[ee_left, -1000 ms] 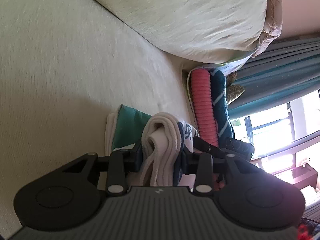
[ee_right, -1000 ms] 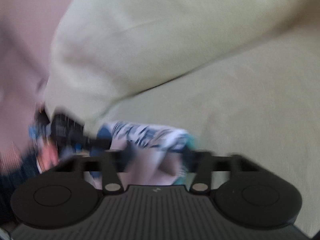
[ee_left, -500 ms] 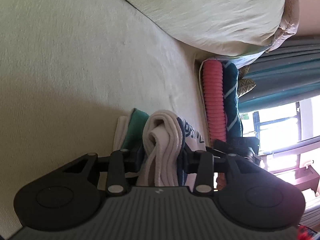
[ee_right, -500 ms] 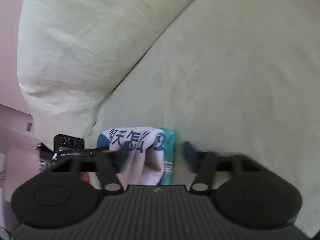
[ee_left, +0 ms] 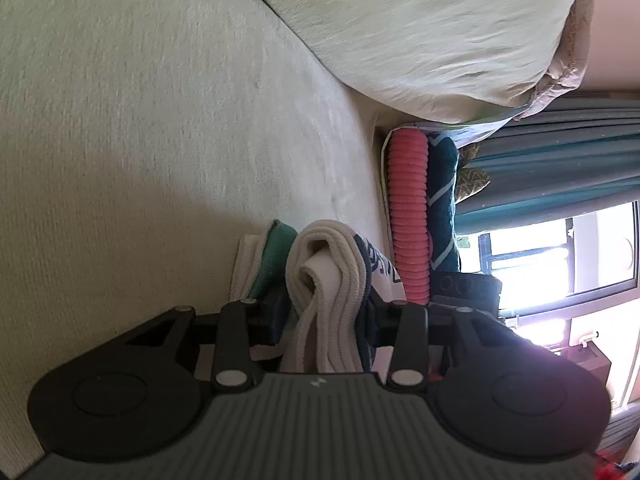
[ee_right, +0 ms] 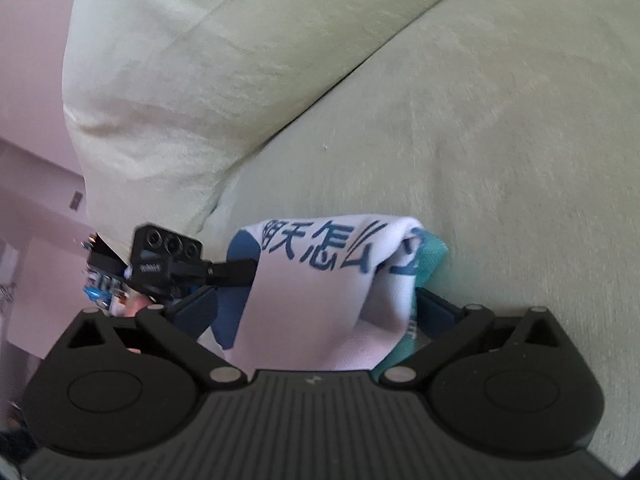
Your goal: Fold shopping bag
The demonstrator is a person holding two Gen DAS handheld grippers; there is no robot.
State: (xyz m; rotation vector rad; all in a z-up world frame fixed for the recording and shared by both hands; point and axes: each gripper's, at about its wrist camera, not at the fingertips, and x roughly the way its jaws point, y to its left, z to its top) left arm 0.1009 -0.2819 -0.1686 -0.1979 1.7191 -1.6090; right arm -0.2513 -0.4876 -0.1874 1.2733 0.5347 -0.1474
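Note:
The folded shopping bag [ee_left: 328, 264] is a thick bundle of white cloth with blue lettering, teal trim and white webbing handles, resting on the sofa seat. My left gripper [ee_left: 324, 312] is shut on it, its pads pressing the handles and folded layers from both sides. In the right wrist view the bag [ee_right: 332, 256] lies between the widely spread jaws of my right gripper [ee_right: 316, 308], which are closing; the pads stand at the bundle's sides without clearly squeezing it. The left gripper [ee_right: 236, 270] reaches into the bundle from the left there.
The pale green sofa seat [ee_left: 140, 140] spreads to the left, with a back cushion [ee_left: 420, 28] above it. A pink ribbed roll [ee_left: 408, 208] and a dark teal cloth [ee_left: 442, 200] lie at the seat's end, before curtains [ee_left: 560, 152] and a bright window [ee_left: 580, 256].
My right gripper's jaws have spread wide from a narrower hold and now straddle the whole bundle; its view has rolled. My left gripper keeps its hold on the bag.

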